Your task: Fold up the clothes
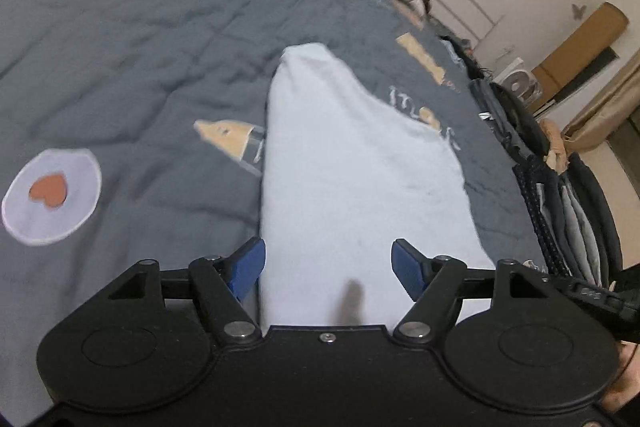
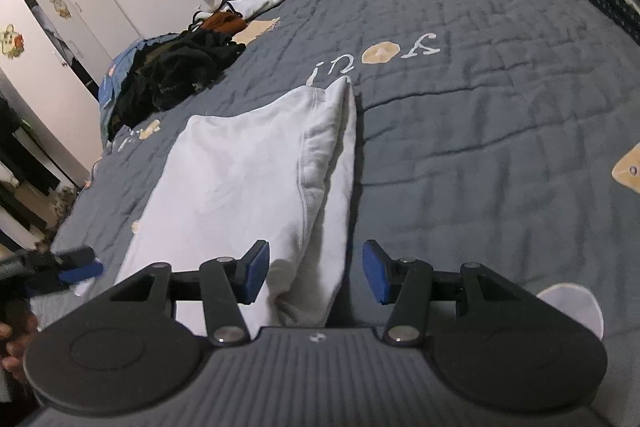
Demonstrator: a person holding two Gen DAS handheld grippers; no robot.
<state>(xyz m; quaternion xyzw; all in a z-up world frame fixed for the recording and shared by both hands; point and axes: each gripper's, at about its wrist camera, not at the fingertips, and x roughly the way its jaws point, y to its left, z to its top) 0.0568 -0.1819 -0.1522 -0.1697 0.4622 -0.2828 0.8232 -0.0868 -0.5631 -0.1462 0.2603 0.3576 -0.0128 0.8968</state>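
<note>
Sweatshirt-type white garment [image 2: 256,183], soft and thick with a stitched seam, lies folded into a long tapering shape on the grey quilted bedspread [image 2: 480,155], its long axis running away from both grippers. Left gripper [image 1: 328,267] and right gripper [image 2: 316,275] both have blue-padded jaws spread wide over its near end, gripping nothing.

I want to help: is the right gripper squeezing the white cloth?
No, the right gripper is open over the white cloth.

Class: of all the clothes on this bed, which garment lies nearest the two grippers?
The folded white garment, directly ahead of both open grippers; the dark clothes pile lies far off at the quilt's edge.
</note>
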